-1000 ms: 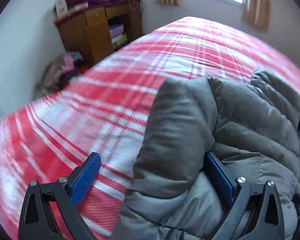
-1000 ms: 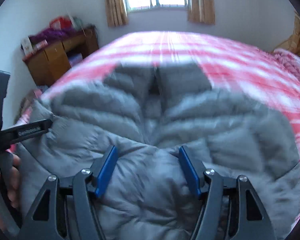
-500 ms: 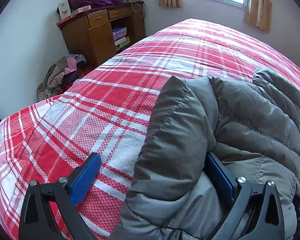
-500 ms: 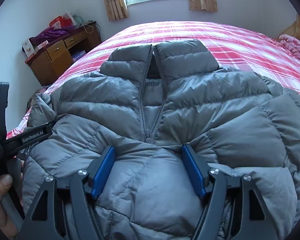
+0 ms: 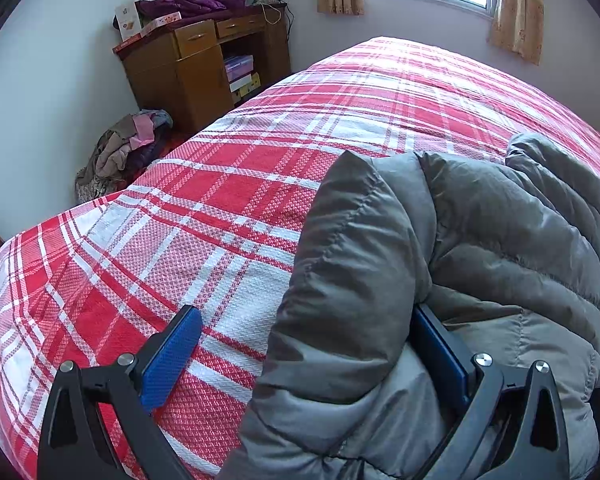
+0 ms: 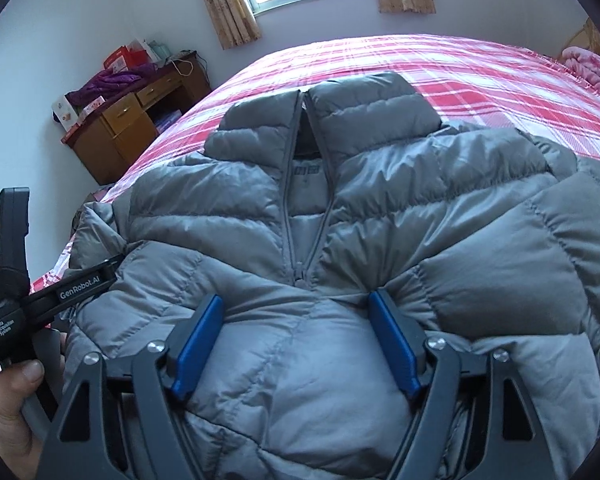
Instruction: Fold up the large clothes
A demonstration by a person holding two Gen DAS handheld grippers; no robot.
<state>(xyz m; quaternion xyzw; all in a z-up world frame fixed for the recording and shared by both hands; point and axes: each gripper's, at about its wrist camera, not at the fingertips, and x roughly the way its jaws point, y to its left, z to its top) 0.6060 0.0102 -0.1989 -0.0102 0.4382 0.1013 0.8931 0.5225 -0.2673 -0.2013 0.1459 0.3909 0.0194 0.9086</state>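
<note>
Left wrist view
Jacket (image 5: 480, 248): a grey quilted puffer on the plaid bed (image 5: 228, 208), filling the right side of this view; a puffy sleeve fold bulges up between the fingers.
Left gripper (image 5: 304, 360): jaws spread wide; the right finger is pressed against or tucked under the sleeve fold, the left finger sits over bare bedspread, apart from the jacket. Nothing is pinched.
Desk (image 5: 204, 68): well beyond the jacket, against the wall, with a clothes pile (image 5: 124, 152) on the floor beside it.

Right wrist view
Jacket (image 6: 340, 220): lies front up, collar away from the camera, zip partly open at the neck, sleeves seemingly folded in over the chest.
Right gripper (image 6: 296, 340): jaws wide apart, resting on the lower front of the jacket just below the zip pull; whether the pads press in or only touch, I cannot tell.
Left hand (image 6: 12, 404): holds the other gripper's handle at the jacket's left edge.

Handling
Feel: likely light, soft and springy; the shell looks slick, so folds may puff back open and slide.
Hold: best pinched through a flattened edge, hem or sleeve seam, not the padded middle.
</note>
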